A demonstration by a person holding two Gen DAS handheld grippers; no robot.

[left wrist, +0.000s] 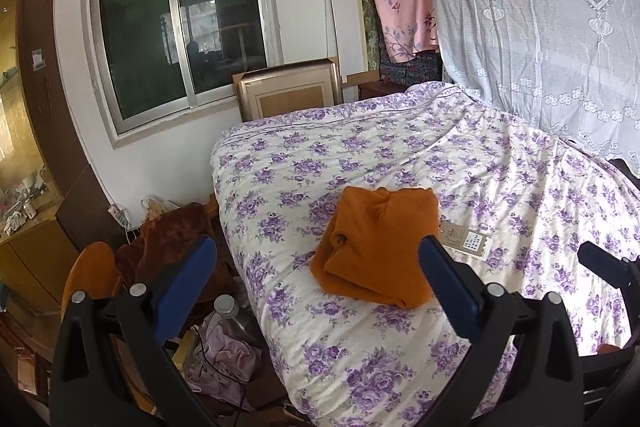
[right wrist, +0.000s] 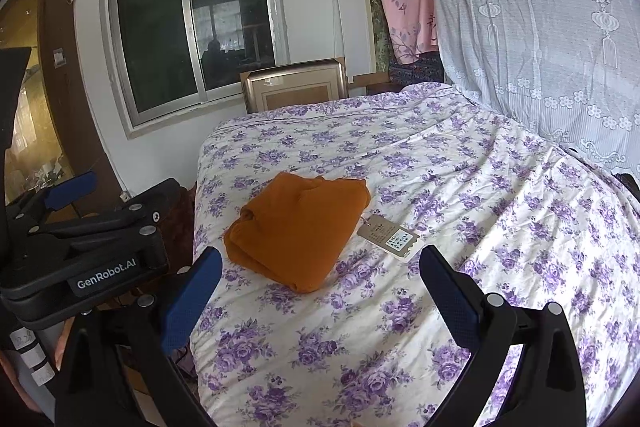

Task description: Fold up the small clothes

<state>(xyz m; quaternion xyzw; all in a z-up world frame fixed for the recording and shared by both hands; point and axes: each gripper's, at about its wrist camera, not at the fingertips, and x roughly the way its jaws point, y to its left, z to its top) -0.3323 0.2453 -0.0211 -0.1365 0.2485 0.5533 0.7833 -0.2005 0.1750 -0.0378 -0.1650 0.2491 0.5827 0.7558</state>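
Though already folded to a compact stack, garment [left wrist: 378,247] lies on bed [left wrist: 520,195] near its left edge, within reach of both tools; probably laid there as a finished fold. Hang tag [right wrist: 390,237] trails out at right, touching the stack; print too small to read. Left gripper [left wrist: 316,279]: jaws wide apart, empty, held above and short of garment. Right gripper [right wrist: 320,291]: likewise spread, empty, clear of cloth. Reads "GenRobot.AI" on left gripper body in right view.

Soft daylight, sharp, fisheye-bowed edges
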